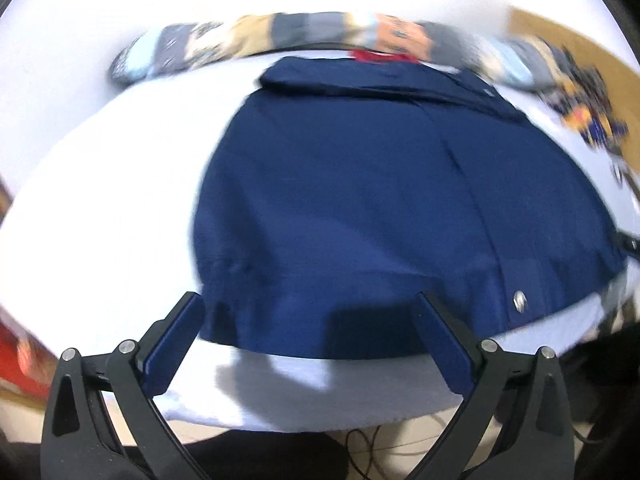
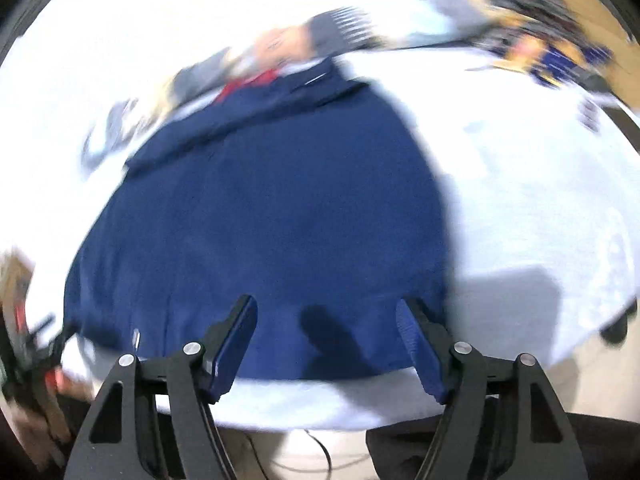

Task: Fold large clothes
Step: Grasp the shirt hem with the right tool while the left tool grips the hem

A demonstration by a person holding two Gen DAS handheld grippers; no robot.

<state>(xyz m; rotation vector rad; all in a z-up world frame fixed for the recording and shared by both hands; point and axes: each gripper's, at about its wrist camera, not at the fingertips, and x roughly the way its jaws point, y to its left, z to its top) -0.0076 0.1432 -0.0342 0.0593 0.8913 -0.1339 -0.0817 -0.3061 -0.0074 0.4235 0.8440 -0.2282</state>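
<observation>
A large navy blue garment [image 1: 360, 200] lies flat on a white table [image 1: 100, 184], collar at the far side, with a metal snap [image 1: 519, 301] near its near hem. In the left wrist view my left gripper [image 1: 310, 312] stands open above the near hem, nothing between its blue pads. The same garment [image 2: 260, 220] fills the right wrist view, where my right gripper [image 2: 326, 320] is open over the near hem at the garment's right part, holding nothing. Both views are blurred.
Patterned cloth [image 1: 280, 36] lies bunched along the table's far side, with a red piece [image 1: 380, 56] behind the collar. Dark and yellow clutter [image 1: 584, 96] sits at the far right on a brown surface. Cables [image 1: 368, 444] hang below the near table edge.
</observation>
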